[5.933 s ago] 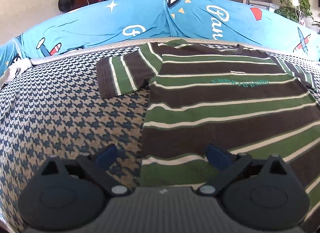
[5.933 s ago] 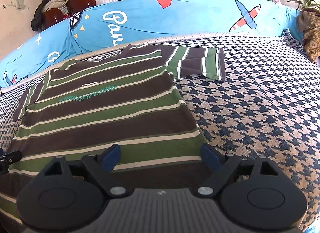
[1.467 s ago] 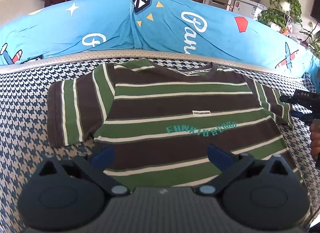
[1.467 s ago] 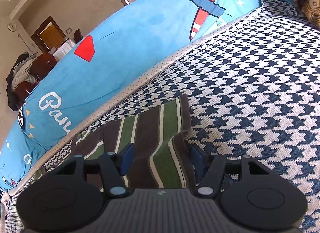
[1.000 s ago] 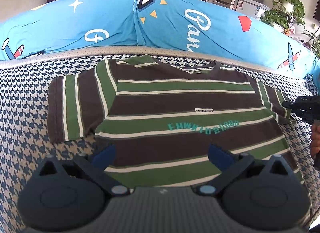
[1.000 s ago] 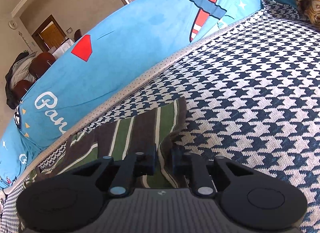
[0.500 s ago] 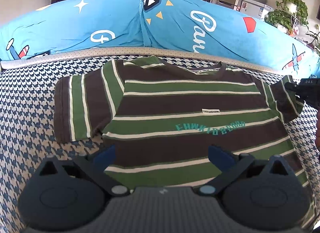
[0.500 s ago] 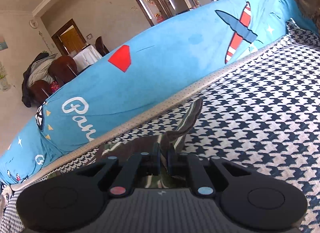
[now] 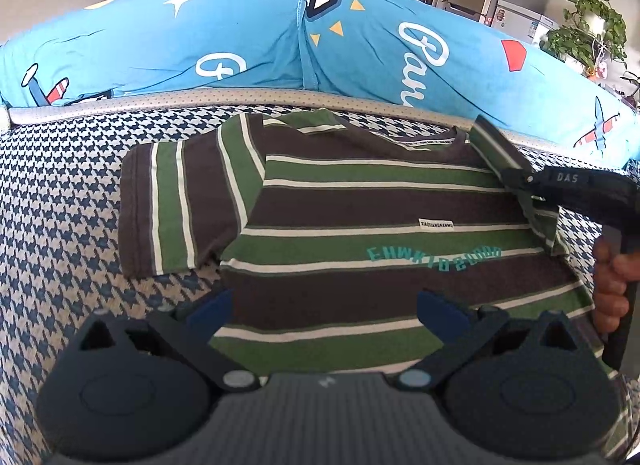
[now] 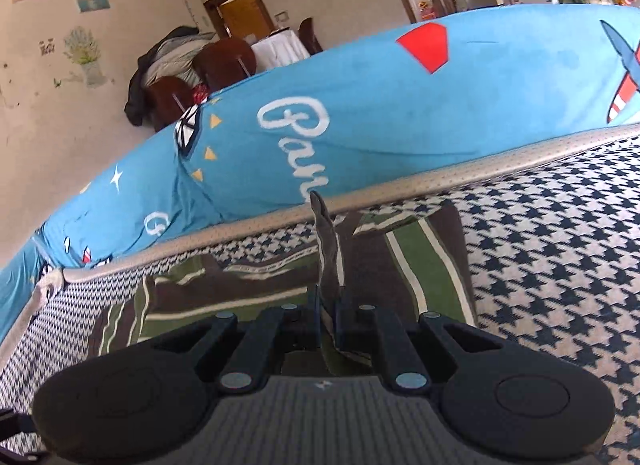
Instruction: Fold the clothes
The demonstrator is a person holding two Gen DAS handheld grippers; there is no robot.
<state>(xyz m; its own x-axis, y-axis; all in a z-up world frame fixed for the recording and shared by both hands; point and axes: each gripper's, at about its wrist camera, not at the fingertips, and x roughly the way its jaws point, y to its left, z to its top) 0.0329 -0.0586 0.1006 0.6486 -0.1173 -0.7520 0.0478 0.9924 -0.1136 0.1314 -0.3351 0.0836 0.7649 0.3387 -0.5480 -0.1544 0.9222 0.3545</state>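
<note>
While clamped on the edge of the right sleeve (image 10: 330, 265), right hand-held gripper (image 10: 328, 325) lifted over the shirt, thin cloth pinched upright between its black pads, sleeve folded inward across the shoulder; striped T-shirt (image 9: 360, 233) of soft knit, brown and green bands with narrow cream lines, teal lettering on the chest, spread flat on the houndstooth-woven bed cover (image 9: 60, 225), collar toward the padded blue bolster (image 9: 240, 53) printed with stars, planes and script; other sleeve lying flat and square at the left; left hand-held gripper (image 9: 324, 313) hovering above the hem, blue-tipped fingers spread wide, grasping nothing; bare hand (image 9: 612, 289) wrapped round the right tool's handle.
</note>
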